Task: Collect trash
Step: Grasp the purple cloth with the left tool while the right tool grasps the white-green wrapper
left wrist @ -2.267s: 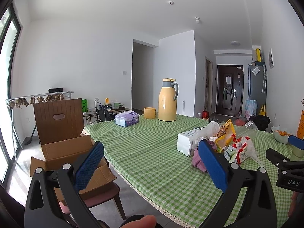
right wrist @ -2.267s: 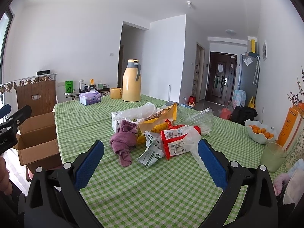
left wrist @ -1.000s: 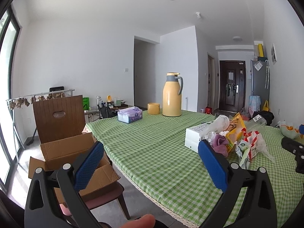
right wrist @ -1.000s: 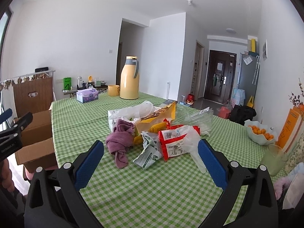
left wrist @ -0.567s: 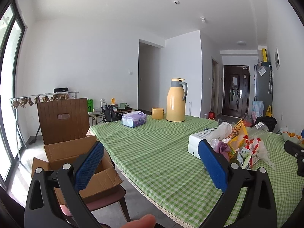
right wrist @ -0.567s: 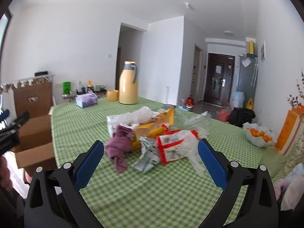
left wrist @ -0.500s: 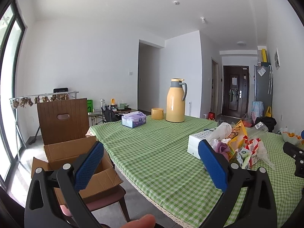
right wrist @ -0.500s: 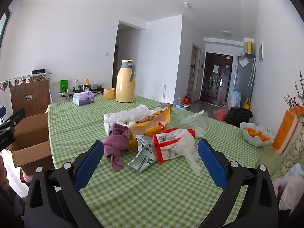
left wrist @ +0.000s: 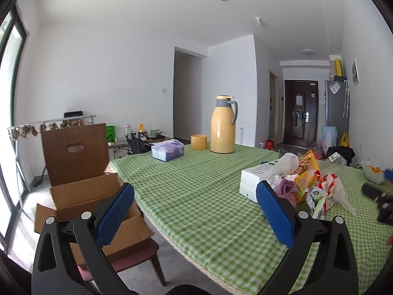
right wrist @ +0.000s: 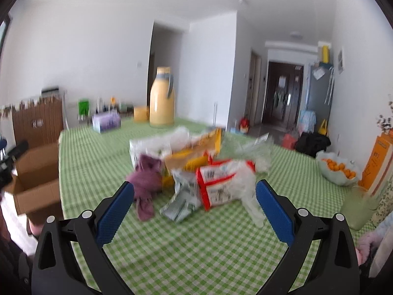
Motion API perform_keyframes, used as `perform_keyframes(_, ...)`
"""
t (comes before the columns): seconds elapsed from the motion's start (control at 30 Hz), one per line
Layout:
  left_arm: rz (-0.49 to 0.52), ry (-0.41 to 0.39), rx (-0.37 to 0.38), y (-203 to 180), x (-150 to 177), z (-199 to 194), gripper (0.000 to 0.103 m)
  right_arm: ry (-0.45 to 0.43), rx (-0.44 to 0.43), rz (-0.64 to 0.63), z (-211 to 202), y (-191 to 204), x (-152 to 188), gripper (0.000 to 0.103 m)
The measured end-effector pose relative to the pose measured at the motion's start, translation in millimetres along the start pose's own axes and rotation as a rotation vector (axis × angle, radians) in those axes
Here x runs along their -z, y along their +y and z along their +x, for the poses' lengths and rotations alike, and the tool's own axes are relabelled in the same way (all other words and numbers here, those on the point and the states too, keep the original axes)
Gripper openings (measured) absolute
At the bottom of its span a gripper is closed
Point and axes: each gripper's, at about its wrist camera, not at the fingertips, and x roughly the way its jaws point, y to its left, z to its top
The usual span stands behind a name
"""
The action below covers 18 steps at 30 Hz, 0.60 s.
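A heap of trash lies on the green checked table [right wrist: 196, 250]: a red and white wrapper [right wrist: 218, 182], a grey-green packet [right wrist: 181, 201], a yellow bag [right wrist: 191, 157], a purple rag [right wrist: 145, 182], clear plastic [right wrist: 253, 147] and a white box [left wrist: 253, 182]. My right gripper [right wrist: 195, 210] is open and empty, just short of the heap; that view is blurred. My left gripper [left wrist: 195, 211] is open and empty, held off the table's left edge. The heap [left wrist: 307, 184] shows to its right. An open cardboard box [left wrist: 86, 204] sits on a chair at the left.
A yellow thermos jug [left wrist: 223, 125], a yellow cup [left wrist: 199, 142] and a tissue box [left wrist: 167, 149] stand at the table's far end. A bowl of oranges [right wrist: 340, 169], an orange carton [right wrist: 378, 162] and a green glass [right wrist: 358, 206] stand at the right.
My right gripper has moved closer to the trash heap, and its view is now motion-blurred. My left gripper's view has barely shifted. Both grippers stay open.
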Motion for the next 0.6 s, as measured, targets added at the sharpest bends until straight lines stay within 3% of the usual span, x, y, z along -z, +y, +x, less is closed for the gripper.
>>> perform_keyframes(0.13,0.04,0.047,0.012,-10,-1,28,0.096,0.09,-0.046,0.008,27,-1,3,0.095)
perform_keyframes(0.2,0.063,0.057,0.05,-18,-1,41,0.096,0.146,-0.081,0.038,43,-3,3,0.095)
perform_keyframes(0.33,0.074,0.164,0.17,-35,-2,82,0.096,0.225,-0.112,0.081,77,-2,1,0.094)
perform_keyframes(0.37,0.074,0.182,0.178,-39,-1,91,0.096,0.233,-0.115,0.085,83,-2,1,0.076)
perform_keyframes(0.43,0.089,0.209,0.21,-47,-1,107,0.096,0.271,-0.11,0.11,105,0,-1,0.053)
perform_keyframes(0.6,0.114,0.294,0.333,-71,3,143,0.096,0.349,-0.102,0.122,143,7,0,0.053)
